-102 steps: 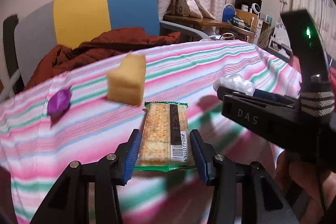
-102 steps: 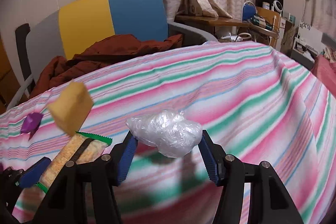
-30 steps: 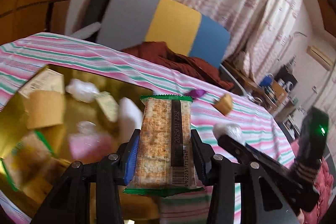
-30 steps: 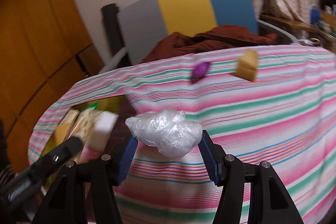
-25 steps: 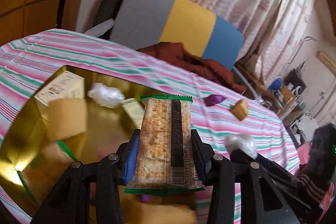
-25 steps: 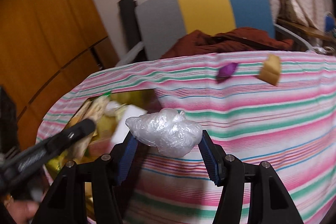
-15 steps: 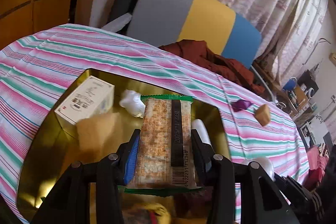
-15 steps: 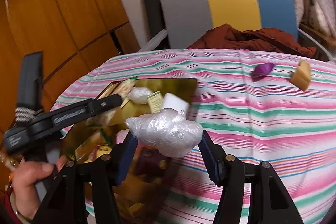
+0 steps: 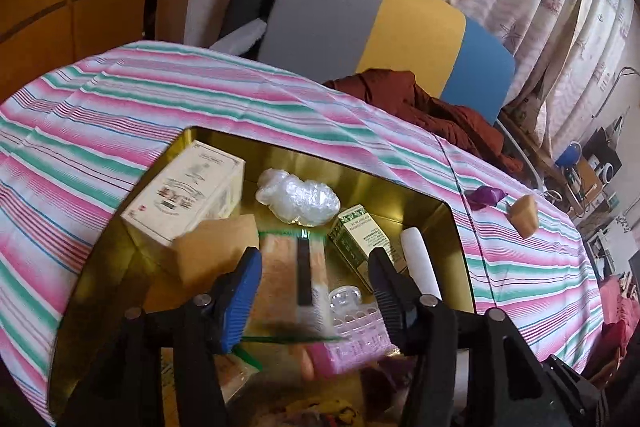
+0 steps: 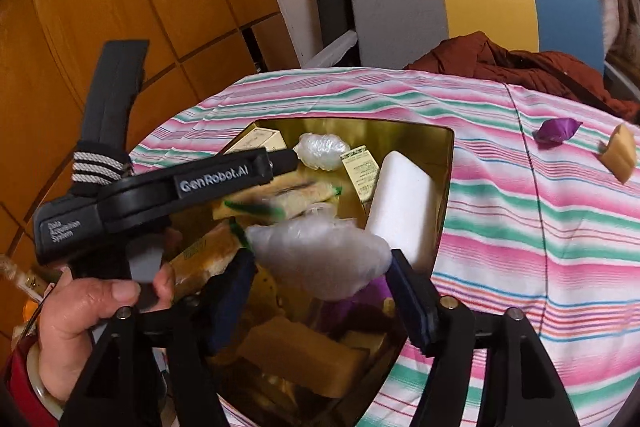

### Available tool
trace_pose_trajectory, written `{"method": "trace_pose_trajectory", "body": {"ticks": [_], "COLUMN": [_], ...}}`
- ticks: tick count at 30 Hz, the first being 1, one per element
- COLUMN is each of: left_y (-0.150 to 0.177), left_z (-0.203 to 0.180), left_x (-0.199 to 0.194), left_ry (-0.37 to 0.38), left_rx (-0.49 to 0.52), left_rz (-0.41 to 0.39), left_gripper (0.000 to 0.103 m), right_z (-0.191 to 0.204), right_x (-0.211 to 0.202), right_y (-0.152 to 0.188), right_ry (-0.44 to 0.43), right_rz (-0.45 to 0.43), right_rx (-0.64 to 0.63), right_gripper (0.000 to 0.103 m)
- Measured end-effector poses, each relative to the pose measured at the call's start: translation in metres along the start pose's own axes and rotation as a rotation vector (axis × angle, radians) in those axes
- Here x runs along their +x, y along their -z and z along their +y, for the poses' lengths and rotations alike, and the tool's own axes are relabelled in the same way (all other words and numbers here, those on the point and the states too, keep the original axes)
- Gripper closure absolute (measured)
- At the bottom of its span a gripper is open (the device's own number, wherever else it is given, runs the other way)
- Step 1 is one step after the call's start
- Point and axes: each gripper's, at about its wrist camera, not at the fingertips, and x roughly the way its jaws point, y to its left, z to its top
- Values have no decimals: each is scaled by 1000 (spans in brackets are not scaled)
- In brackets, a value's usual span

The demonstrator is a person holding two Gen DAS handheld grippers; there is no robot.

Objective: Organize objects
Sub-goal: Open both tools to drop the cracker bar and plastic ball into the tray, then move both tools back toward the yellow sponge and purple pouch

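Note:
A gold tin box (image 9: 320, 163) on the striped tablecloth holds several items. My left gripper (image 9: 312, 291) hangs over it with its jaws opening. The cracker packet (image 9: 296, 275) is blurred between the blue pads, clear of both, dropping into the box. My right gripper (image 10: 320, 297) hovers over the box's near corner (image 10: 448, 163), jaws opening too. The crumpled clear plastic bag (image 10: 320, 259) is smeared between its pads, slipping down. The right wrist view shows the left gripper (image 10: 280, 163) from the side, with the cracker packet (image 10: 280, 203) below it.
Inside the box lie a white carton (image 9: 188, 191), another plastic bag (image 9: 298, 197), a sponge (image 9: 216, 251), a green box (image 9: 360, 235) and a white bar (image 9: 418, 263). A purple candy (image 9: 486, 195) and a yellow block (image 9: 524, 215) sit on the cloth. A hand (image 10: 88, 311) grips the left tool.
Both grippers swung left from the cloth to above the gold box. Their jaws then spread, and the cracker packet and the plastic bag came loose and blur downward.

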Motion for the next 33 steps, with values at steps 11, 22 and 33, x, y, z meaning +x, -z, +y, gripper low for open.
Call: {"method": "trace_pose_trajectory", "body": {"ticks": [11, 22, 33], "left_y": [18, 36, 54], "left_z": [30, 17, -38], "left_x": [-58, -72, -66], "left_ry": [-48, -37, 33], "left_rx": [-185, -167, 0], "left_rz": [-190, -220, -155], "left_gripper": [42, 42, 42], "right_z": [-23, -39, -70], "right_x": [-15, -24, -35], "right_y": [9, 18, 20], "right_ry": [23, 38, 110], "right_rz": [-31, -47, -73], "right_rx": [75, 128, 181], "right_gripper": [25, 24, 23]}}
